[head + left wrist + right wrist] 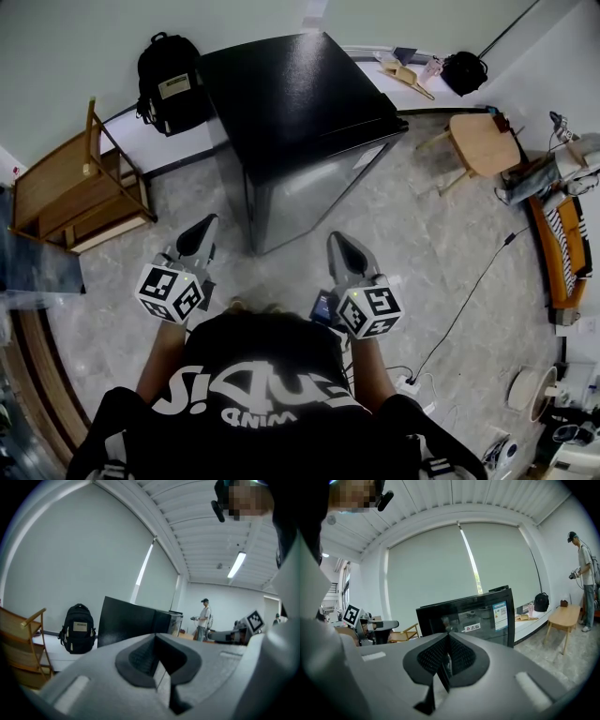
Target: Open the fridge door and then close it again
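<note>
A small black fridge (300, 122) stands on the stone floor in front of me, door shut, its glossy front facing me. In the right gripper view the fridge (473, 616) shows stickers on its door. The left gripper view catches the fridge (131, 620) from its left side. My left gripper (200, 236) hovers short of the fridge's left front corner, jaws shut with nothing between them. Held level with it, my right gripper (343, 251) faces the door from a short way off, also shut and empty. Neither touches the fridge.
A black backpack (169, 82) leans on the wall left of the fridge. A wooden chair (80, 187) stands at the left, a low wooden stool (480, 142) at the right. A cable (473, 291) runs across the floor. A person (585, 578) stands far right.
</note>
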A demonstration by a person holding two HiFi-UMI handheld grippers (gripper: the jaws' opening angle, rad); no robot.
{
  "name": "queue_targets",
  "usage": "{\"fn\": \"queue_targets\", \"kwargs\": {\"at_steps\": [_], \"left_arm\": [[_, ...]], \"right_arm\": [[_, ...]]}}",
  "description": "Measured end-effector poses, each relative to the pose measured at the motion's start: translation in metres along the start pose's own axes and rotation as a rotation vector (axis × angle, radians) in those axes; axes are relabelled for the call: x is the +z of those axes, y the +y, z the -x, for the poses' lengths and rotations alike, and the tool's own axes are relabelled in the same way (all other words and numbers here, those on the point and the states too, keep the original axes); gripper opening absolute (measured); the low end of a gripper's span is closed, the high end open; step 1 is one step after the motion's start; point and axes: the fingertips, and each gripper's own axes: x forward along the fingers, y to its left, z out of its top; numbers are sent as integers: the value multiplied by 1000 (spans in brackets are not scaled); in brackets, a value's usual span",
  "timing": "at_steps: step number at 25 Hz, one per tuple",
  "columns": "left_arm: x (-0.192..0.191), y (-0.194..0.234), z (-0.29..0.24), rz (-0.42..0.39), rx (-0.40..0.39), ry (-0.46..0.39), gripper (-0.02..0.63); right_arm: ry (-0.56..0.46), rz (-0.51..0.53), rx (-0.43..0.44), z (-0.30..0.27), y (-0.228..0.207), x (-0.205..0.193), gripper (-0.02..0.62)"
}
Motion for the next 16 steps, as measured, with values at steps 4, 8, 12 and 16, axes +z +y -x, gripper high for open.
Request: {"fn": "queue_targets", "kwargs": {"at_steps": [4,8,12,16], "left_arm": [[-2,0,2,5,-3,5,2],[-3,-2,4,6,-4,10,2],[-4,-1,7,5,-6,14,2],[-6,4,10,6,-5,14,2]], "right_arm": [[2,1,-5,1,0,-1,-3],[-1,2,-6,4,0,3,-3],[-2,5,-12,4,0,4,-3],[-3,5,-14,1,2,1,-3]]}}
